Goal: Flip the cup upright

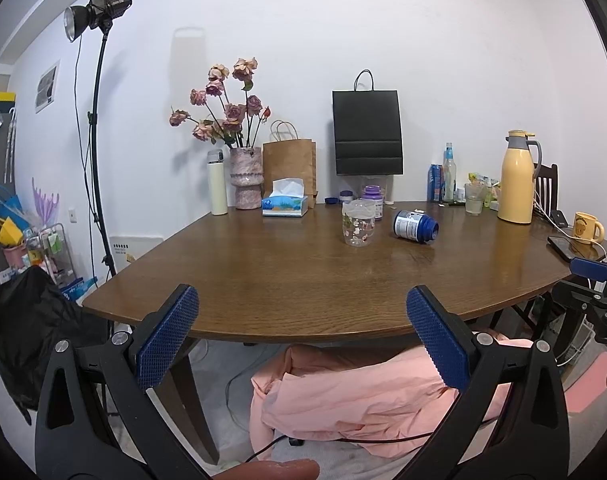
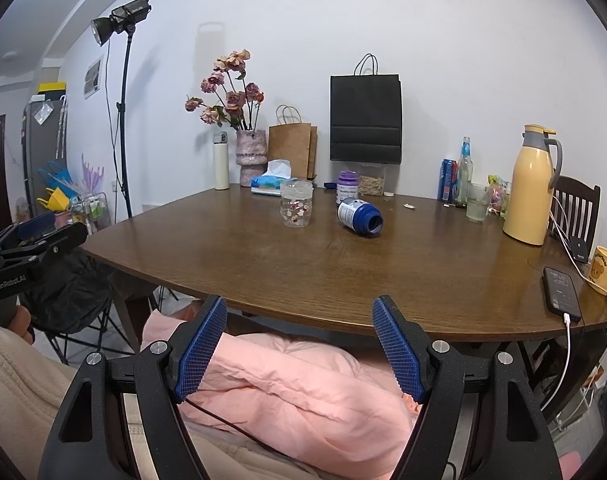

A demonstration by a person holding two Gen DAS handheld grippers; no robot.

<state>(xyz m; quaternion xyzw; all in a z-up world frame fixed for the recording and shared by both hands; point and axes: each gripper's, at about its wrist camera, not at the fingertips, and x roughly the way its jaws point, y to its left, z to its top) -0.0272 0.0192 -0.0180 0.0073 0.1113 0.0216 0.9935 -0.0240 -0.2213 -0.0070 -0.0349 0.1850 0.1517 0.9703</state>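
Brown wood spreads ahead of us: the table (image 1: 303, 280) has its curved near edge just beyond both pairs of jaws, with bare tabletop between that edge and the things farther in. Our left gripper (image 1: 302, 312) has its jaws wide apart and holds nothing; our right gripper (image 2: 299, 322) does too. Going left to right beyond the left jaws, we see the clear flower-printed cup (image 1: 358, 222) standing on the table, then just beside it a blue bottle (image 1: 415, 227) lying on its side, mouth toward the right. Only the right wrist view shows the whole phone (image 2: 561, 294) at the table's right edge, cable attached.
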